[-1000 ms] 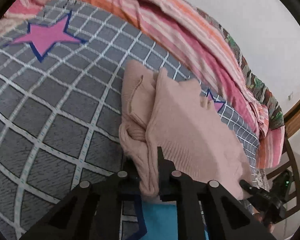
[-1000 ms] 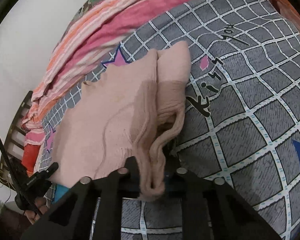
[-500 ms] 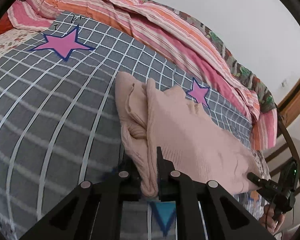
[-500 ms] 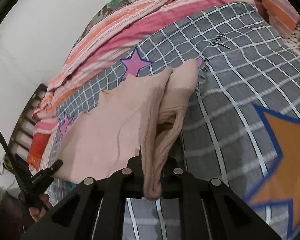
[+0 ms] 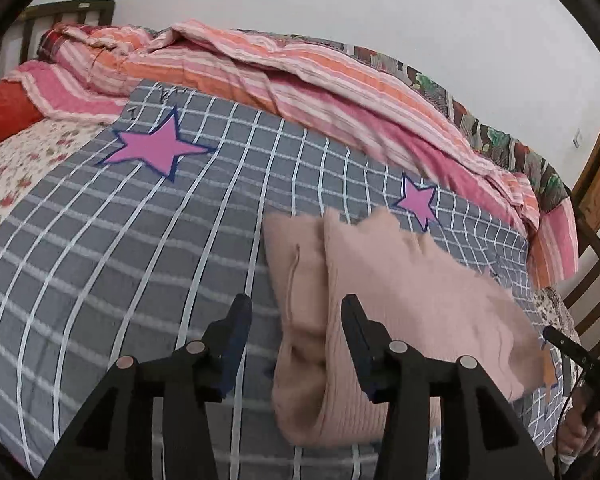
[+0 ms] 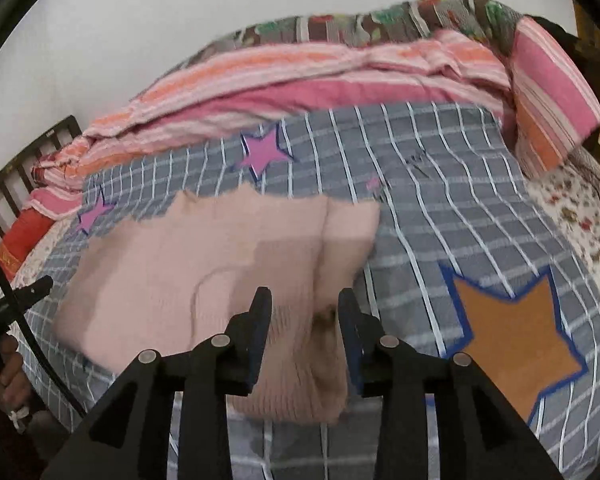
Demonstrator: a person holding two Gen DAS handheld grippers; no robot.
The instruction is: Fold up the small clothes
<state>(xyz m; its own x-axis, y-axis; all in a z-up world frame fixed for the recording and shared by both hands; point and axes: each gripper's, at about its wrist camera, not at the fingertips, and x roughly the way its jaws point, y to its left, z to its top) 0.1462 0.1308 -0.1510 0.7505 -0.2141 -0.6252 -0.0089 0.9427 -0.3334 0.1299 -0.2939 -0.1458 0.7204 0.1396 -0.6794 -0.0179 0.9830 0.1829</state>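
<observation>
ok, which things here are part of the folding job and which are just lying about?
In the job:
pink knit sweater, folded on the grey checked bedsheet
left tongs and right tongs, both just opened, off the sweater

Lying about:
striped quilt
red pillow

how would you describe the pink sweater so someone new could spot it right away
Start at the bed, covered by a grey checked sheet with star prints, striped pink and orange blankets bunched along the wall. The sweater lies folded on that sheet, near its front edge. It is the only plain, pale pink knitted piece there, with no stripes, checks or stars.
</observation>
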